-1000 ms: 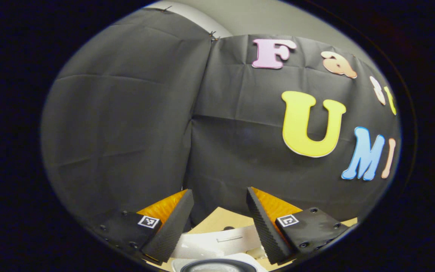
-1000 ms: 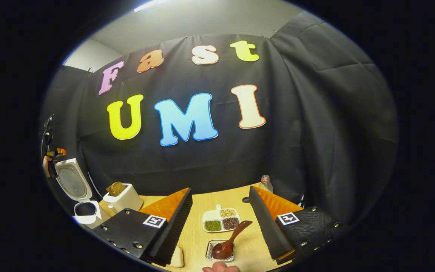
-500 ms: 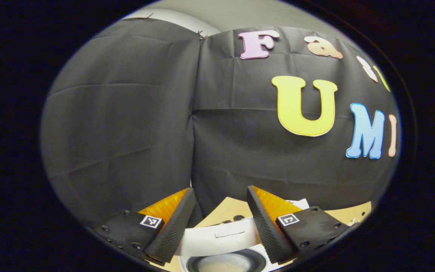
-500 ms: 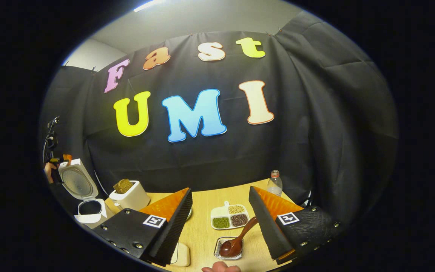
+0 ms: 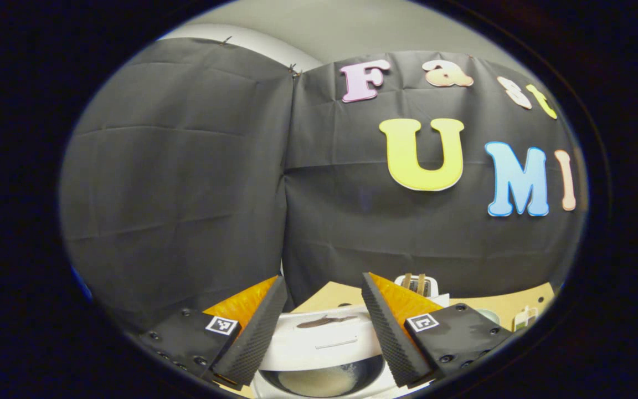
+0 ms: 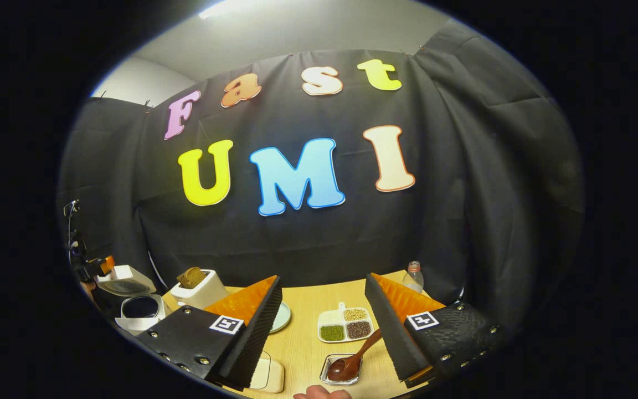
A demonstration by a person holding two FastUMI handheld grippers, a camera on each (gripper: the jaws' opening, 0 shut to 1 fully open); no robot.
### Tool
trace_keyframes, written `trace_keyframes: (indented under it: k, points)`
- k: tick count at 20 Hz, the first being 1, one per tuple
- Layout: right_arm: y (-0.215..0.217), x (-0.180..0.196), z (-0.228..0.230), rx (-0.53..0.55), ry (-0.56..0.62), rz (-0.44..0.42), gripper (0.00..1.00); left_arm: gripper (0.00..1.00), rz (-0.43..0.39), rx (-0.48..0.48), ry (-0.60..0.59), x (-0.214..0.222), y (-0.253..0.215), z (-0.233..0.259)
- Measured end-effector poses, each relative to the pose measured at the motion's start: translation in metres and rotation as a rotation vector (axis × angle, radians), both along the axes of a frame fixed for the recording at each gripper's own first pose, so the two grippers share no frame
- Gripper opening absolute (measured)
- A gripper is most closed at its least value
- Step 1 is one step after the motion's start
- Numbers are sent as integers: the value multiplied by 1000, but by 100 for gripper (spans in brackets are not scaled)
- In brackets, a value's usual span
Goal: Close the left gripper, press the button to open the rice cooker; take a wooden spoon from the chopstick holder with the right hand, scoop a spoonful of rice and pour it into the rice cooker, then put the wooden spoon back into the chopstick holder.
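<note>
Where black cloth hangs, wooden table (image 6: pixel 308 338)

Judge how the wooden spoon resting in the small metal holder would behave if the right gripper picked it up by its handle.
The wooden spoon looks rigid, so it probably won't flex. Its glossy surface may slip between the fingers. Its bowl sits in the shallow metal holder with the handle leaning out, so the bowl end may swing down.
</note>
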State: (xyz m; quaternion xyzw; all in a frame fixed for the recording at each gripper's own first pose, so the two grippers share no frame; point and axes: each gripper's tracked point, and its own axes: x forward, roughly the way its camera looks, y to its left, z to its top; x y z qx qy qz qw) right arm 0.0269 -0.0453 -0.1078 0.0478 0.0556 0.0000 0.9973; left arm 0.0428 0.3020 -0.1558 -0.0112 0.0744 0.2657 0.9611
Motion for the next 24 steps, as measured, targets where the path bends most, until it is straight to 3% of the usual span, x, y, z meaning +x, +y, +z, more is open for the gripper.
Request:
trace_keyframes:
  k: [10, 11, 18, 19, 21, 24]
  points:
    - [22, -5, 14, -22, -29, 65, 92, 90, -25, -106, 101, -44, -31, -72]
    - [22, -6, 13, -19, -25, 65, 92, 94, -30, -108, 116, -47, -32, -81]
    - [11, -9, 4, -7, 6, 42, 92, 95, -43, -116, 154, -50, -41, -99]
    - [11, -10, 3, 0, 10, 39, 92, 99, -43, -122, 165, -52, -42, -101]
    - [11, -11, -2, 5, 27, 38, 92, 91, -52, -124, 191, -55, -45, -107]
    - [11, -11, -5, 7, 41, 38, 92, 91, -60, -136, 217, -62, -49, -121]
